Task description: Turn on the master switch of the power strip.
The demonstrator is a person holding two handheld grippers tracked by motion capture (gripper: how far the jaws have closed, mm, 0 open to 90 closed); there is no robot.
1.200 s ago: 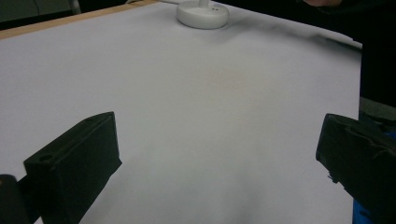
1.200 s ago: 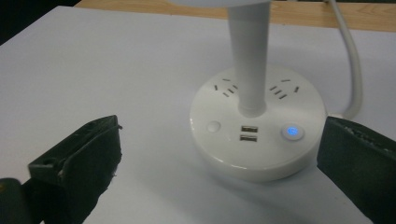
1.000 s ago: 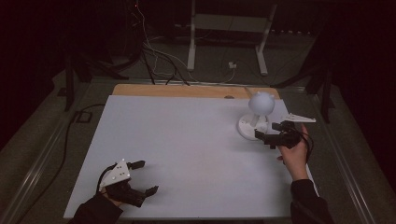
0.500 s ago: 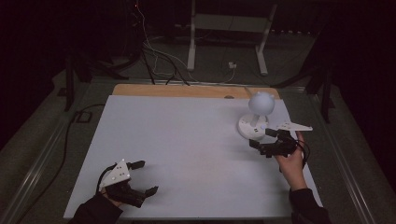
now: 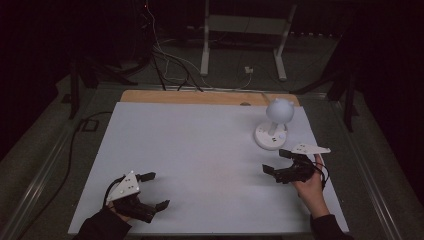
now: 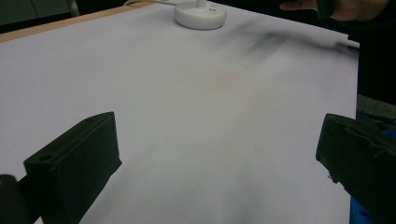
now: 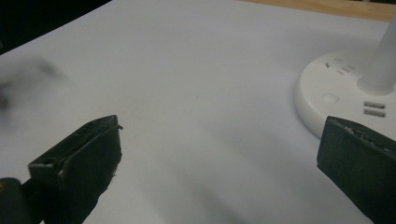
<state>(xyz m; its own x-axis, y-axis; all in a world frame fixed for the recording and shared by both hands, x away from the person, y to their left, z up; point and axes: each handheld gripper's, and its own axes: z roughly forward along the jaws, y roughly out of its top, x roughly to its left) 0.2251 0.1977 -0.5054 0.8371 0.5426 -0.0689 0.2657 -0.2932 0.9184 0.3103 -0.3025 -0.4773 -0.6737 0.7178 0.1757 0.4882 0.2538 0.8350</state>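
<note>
Your right gripper sits jaws apart and empty just near-side of the white lamp at the table's far right, likely lined up for its base, while your left gripper waits jaws apart near left

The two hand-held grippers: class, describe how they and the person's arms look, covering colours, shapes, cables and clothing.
Both the left gripper and the right gripper are black, each with two blocky black jaws. Each carries a pale grey three-cornered plate on top. A thin dark cable loops from the right gripper beside the hand. The person wears dark sleeves reaching to the wrists.
</note>
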